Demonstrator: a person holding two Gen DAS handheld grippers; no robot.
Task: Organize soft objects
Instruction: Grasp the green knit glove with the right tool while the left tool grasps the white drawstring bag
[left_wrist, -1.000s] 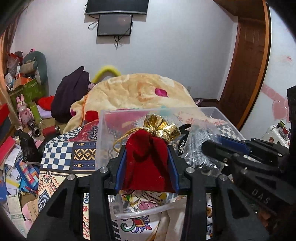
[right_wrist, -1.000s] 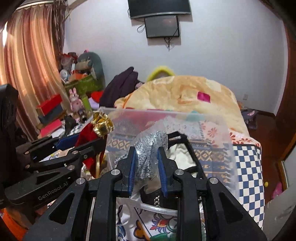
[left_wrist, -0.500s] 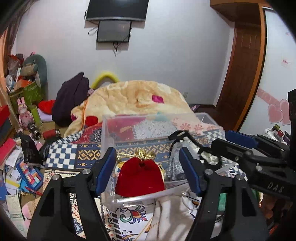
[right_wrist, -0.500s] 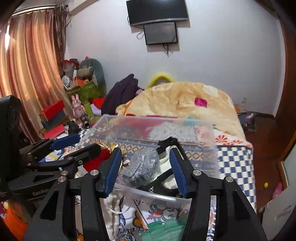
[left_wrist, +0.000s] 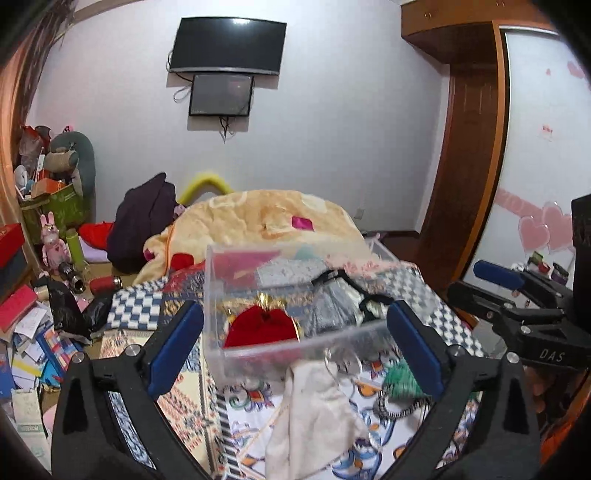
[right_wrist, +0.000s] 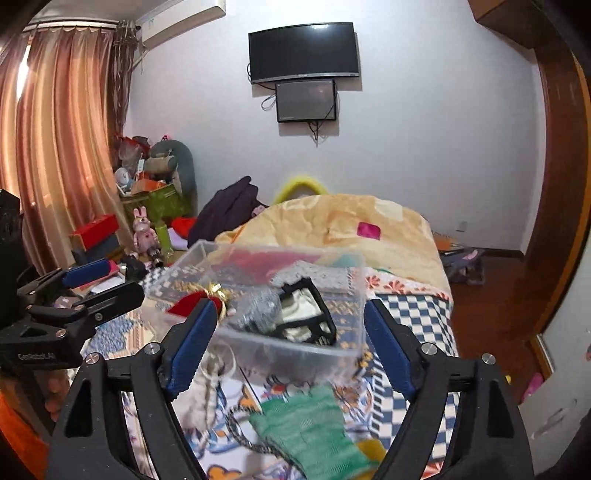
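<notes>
The bed (left_wrist: 424, 295) has a patterned cover. On it at 12 o'clock stands a clear plastic box (left_wrist: 295, 347); at 6 o'clock lie a cream cloth (left_wrist: 314, 406) and a green glove (right_wrist: 310, 428).

The letters "DAS" stand in pale print on the black body of the right gripper (left_wrist: 495, 284), seen from the left wrist camera, low on its frame just right of the clear plastic bin (left_wrist: 295, 343). From the right wrist camera, blurred pale lettering that reads roughly "GenRobot.AI" sits on the black body of the left gripper (right_wrist: 96, 280), left of that bin (right_wrist: 280, 347). No other text is legible.
</notes>
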